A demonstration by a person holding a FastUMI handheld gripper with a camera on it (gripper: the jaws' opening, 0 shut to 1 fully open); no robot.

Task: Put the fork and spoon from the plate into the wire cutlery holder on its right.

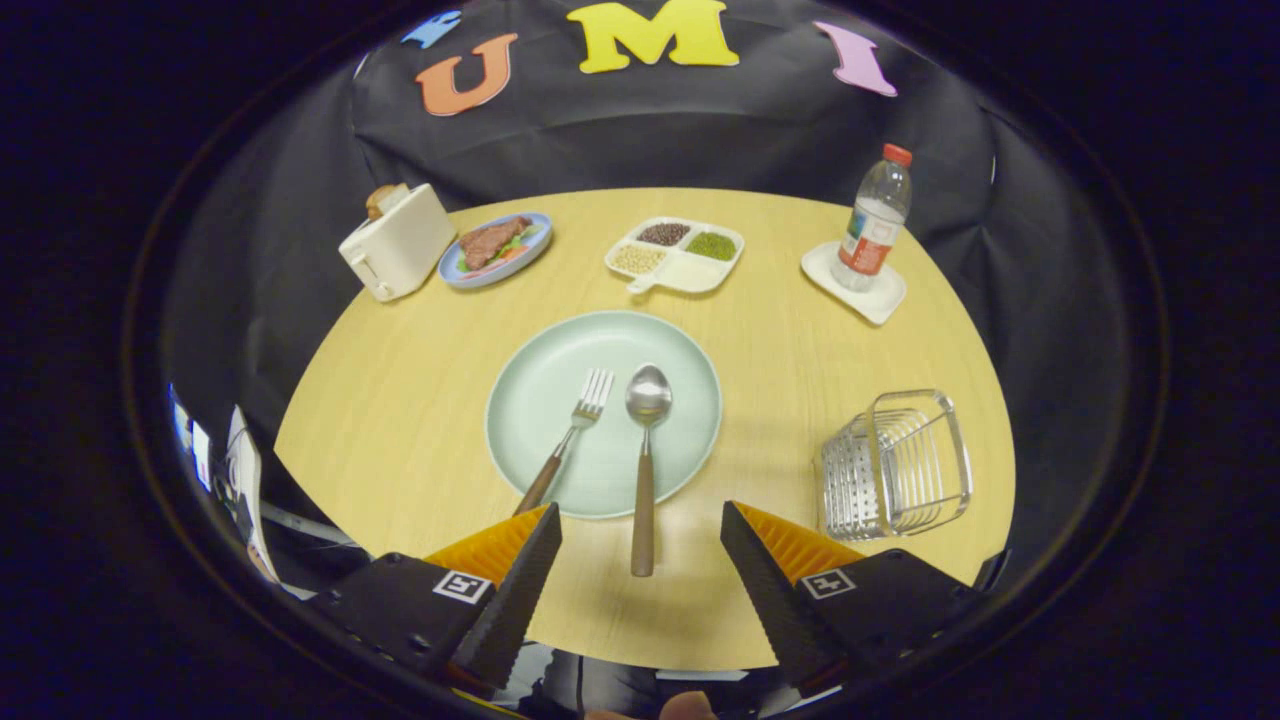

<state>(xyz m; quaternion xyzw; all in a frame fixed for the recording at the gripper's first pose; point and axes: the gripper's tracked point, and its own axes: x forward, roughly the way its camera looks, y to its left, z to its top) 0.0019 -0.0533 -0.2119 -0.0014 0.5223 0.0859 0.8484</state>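
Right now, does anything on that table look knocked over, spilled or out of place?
Nothing stands out. The fork and spoon lie on the plate, handles hanging over its rim. The wire cutlery holder stands upright. The hand-held gripper is open, empty.

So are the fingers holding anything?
No. The fingers are spread open and empty; the spoon handle lies between them, untouched.

Gripper spread wide, holding nothing

The gripper hovers with both black, orange-backed fingers parted, jaws well apart.
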